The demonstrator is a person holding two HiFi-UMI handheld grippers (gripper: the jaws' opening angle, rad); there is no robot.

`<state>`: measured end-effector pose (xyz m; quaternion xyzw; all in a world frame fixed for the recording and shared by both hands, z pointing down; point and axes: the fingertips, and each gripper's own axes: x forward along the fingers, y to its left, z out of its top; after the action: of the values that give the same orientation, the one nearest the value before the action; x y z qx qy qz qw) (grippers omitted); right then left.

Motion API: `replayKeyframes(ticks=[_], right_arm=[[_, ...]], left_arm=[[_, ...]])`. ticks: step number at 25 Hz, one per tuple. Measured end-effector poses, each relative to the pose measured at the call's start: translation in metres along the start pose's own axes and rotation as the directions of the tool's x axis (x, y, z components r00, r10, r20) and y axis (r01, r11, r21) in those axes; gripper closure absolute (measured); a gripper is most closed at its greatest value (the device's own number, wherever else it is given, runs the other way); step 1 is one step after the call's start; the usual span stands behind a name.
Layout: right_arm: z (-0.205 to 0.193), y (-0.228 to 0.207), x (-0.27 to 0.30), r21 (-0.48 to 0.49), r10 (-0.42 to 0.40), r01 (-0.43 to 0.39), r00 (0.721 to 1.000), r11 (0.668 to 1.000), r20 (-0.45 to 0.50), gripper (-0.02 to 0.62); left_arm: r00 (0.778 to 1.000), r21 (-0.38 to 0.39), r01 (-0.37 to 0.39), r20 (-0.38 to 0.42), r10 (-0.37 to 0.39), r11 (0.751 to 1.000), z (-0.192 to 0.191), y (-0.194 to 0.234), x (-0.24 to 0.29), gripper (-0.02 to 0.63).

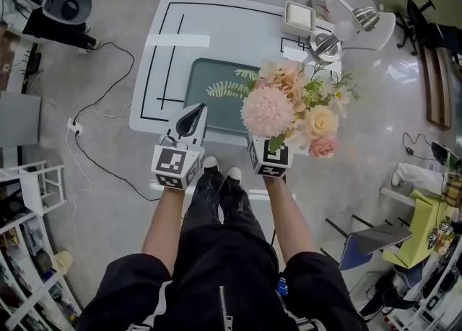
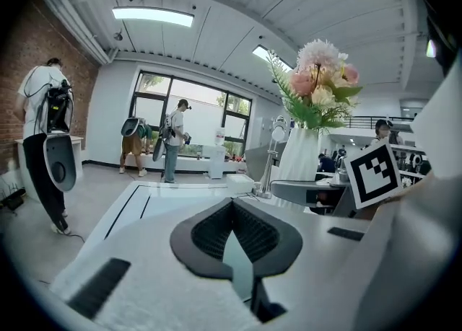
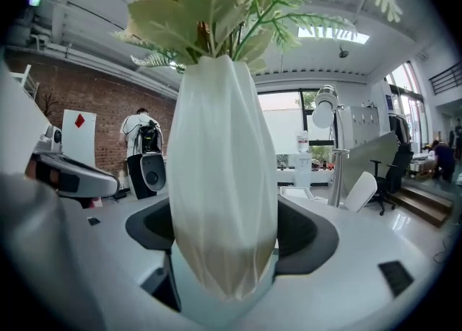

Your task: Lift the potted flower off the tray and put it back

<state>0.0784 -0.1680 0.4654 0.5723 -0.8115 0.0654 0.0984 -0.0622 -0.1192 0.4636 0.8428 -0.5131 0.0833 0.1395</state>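
Between right gripper's [image 3: 231,234] dark fingers [image 3: 309,239] stands a faceted white pot [image 3: 220,178].

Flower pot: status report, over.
Left gripper shut, empty. Right gripper shut on pot, held above tray. Nothing seen in the way.

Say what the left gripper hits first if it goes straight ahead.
Nothing close. The left gripper, shut and empty, points roughly level over the tray and table. The small white box at the far edge lies nearest that line, though depth is unclear.
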Motion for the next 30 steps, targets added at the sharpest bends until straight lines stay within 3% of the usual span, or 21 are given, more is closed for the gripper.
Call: replayKeyframes(ticks=[17, 30], right_arm=[[-0.059, 0.043, 0.083, -0.01, 0.095, -0.095, 0.995, 0.995, -0.034, 0.215], [-0.079, 0.048, 0.093, -0.006, 0.106, -0.106, 0.994, 0.994, -0.023, 0.215]], left_arm=[[0.994, -0.021, -0.083, -0.076, 0.081, 0.996, -0.04, 0.053, -0.026, 0.601], [0.991, -0.033, -0.087, -0.109, 0.083, 0.996, -0.059, 0.055, -0.031, 0.601]])
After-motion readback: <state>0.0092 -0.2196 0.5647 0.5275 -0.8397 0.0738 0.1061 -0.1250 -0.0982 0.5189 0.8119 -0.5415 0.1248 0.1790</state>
